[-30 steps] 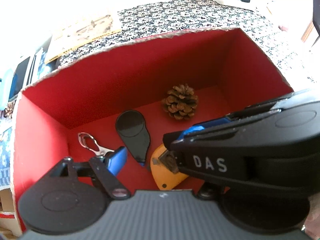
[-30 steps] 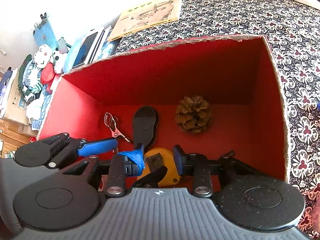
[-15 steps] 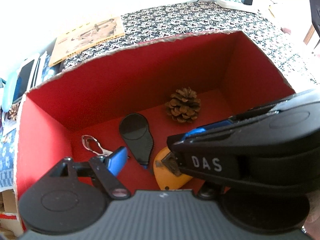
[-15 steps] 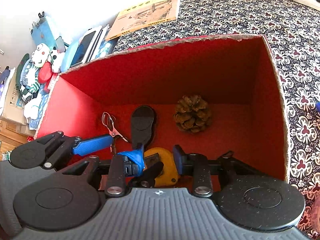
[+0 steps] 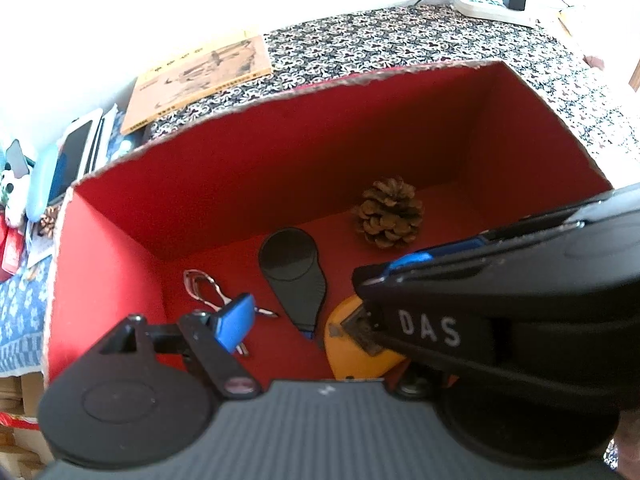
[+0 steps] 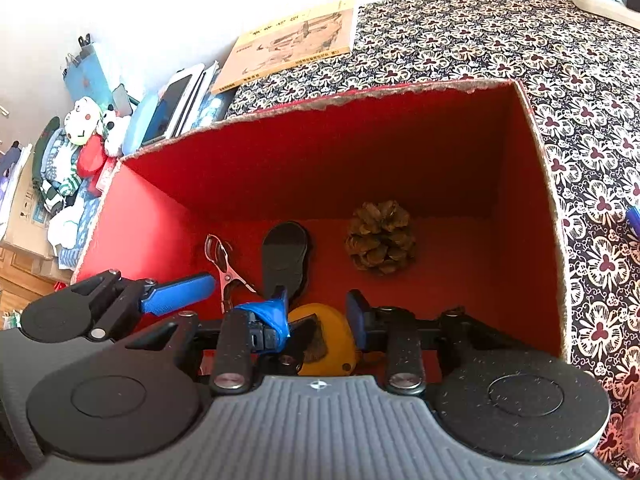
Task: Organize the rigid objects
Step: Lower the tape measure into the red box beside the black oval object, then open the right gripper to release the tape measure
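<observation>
A red box (image 6: 536, 128) stands on the patterned cloth. On its floor lie a pine cone (image 6: 380, 242), a black oval paddle-shaped object (image 6: 285, 256) and a metal clip (image 6: 224, 268). My right gripper (image 6: 316, 316) reaches into the box near its front wall, its blue pads closed against the sides of a yellow tape measure (image 6: 324, 338). From the left wrist view the right gripper (image 5: 372, 280) crosses over the tape measure (image 5: 348, 340). My left gripper (image 5: 324, 308) hangs open beside it above the clip (image 5: 200, 284). One of its fingers (image 5: 236, 322) shows. The other is hidden behind the right gripper.
Beyond the box lies a yellow book (image 6: 292, 48) on the flowered cloth (image 6: 520, 40). A power strip with a plug (image 5: 492, 8) sits at the far right. Tablets (image 6: 176, 100) and plush toys (image 6: 84, 120) crowd the left edge.
The left wrist view has tipped up a little, so the box sits lower in it and more of the cloth and book shows. Both grippers keep their place and opening.
</observation>
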